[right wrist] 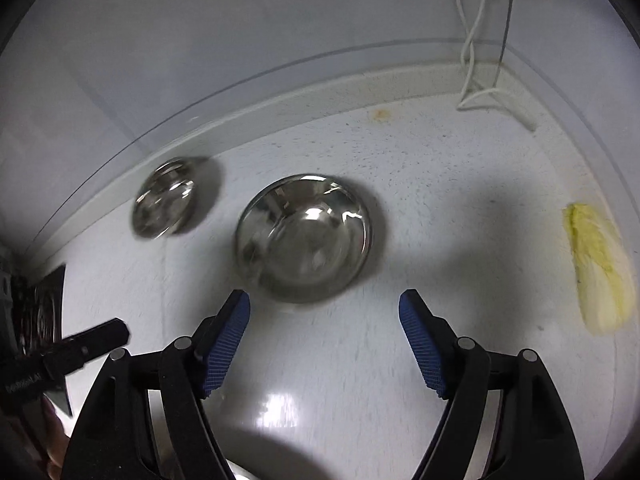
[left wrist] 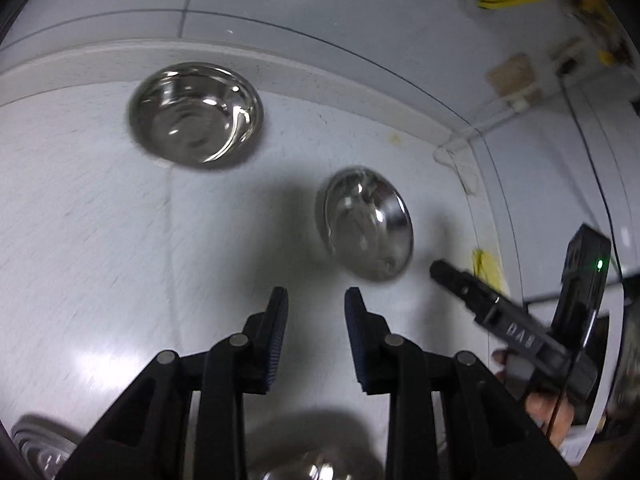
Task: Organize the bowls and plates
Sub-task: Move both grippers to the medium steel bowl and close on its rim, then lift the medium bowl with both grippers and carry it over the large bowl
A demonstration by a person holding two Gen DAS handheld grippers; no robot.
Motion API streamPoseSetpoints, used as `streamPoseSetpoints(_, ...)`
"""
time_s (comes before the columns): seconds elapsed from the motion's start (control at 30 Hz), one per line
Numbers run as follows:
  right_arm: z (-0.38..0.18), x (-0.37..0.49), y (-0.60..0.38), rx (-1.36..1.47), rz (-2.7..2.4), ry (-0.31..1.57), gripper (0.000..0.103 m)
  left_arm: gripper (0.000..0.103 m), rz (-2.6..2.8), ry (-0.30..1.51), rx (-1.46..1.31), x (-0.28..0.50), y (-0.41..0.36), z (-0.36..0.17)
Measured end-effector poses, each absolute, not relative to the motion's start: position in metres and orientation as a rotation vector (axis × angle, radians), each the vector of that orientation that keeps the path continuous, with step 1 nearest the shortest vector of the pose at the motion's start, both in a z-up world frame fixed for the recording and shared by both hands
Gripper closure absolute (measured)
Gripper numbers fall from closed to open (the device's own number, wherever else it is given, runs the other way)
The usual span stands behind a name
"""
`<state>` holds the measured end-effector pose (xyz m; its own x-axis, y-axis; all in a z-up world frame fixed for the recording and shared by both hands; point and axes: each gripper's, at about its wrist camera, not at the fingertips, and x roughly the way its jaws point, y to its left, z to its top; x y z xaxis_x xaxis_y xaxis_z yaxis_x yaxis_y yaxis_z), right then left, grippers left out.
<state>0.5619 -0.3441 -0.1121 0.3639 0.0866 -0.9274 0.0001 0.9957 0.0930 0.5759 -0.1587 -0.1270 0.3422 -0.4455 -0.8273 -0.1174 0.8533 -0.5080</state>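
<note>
Two shiny steel bowls stand on the white counter. In the left wrist view the far bowl (left wrist: 196,114) sits near the back ledge and a nearer bowl (left wrist: 368,222) lies ahead and right of my left gripper (left wrist: 316,300), which is open and empty. In the right wrist view the nearer bowl (right wrist: 304,236) is just ahead of my right gripper (right wrist: 324,304), open wide and empty, and the far bowl (right wrist: 166,198) is to its left. More steel ware shows at the bottom edge (left wrist: 316,468) and a ridged plate (left wrist: 36,448) at the lower left.
A pale cabbage leaf (right wrist: 600,272) lies at the counter's right. White cables (right wrist: 474,40) hang from a wall socket at the back right. A raised ledge (right wrist: 360,88) borders the counter's back. The right gripper shows in the left wrist view (left wrist: 480,304).
</note>
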Motion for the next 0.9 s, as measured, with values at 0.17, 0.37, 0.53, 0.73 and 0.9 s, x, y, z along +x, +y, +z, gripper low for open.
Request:
streamPoseSetpoints(0.17, -0.147, 0.602, -0.353, 0.116, 0.018, 1.252, 0.030, 0.075, -0.246, 1.249, -0.550, 0.623, -0.177, -0.164)
streamPoseSetpoints(0.37, -0.169, 0.619, -0.360, 0.110, 0.025, 1.272, 0.030, 0.075, -0.240, 1.285, -0.540, 0.648, -0.196, -0.191)
streamPoseSetpoints(0.53, -0.177, 0.621, -0.360, 0.063, 0.028, 1.280, 0.031, 0.075, -0.238, 1.303, -0.514, 0.658, -0.204, -0.206)
streamPoseSetpoints(0.73, -0.192, 0.625, -0.364, 0.053, 0.007, 1.309, 0.085, 0.098, -0.245, 1.299, -0.522, 0.669, -0.212, -0.219)
streamPoseSetpoints(0.9, -0.174, 0.619, -0.365, 0.088, 0.014, 1.259, 0.087, 0.098, -0.258, 1.248, -0.548, 0.663, -0.203, -0.196)
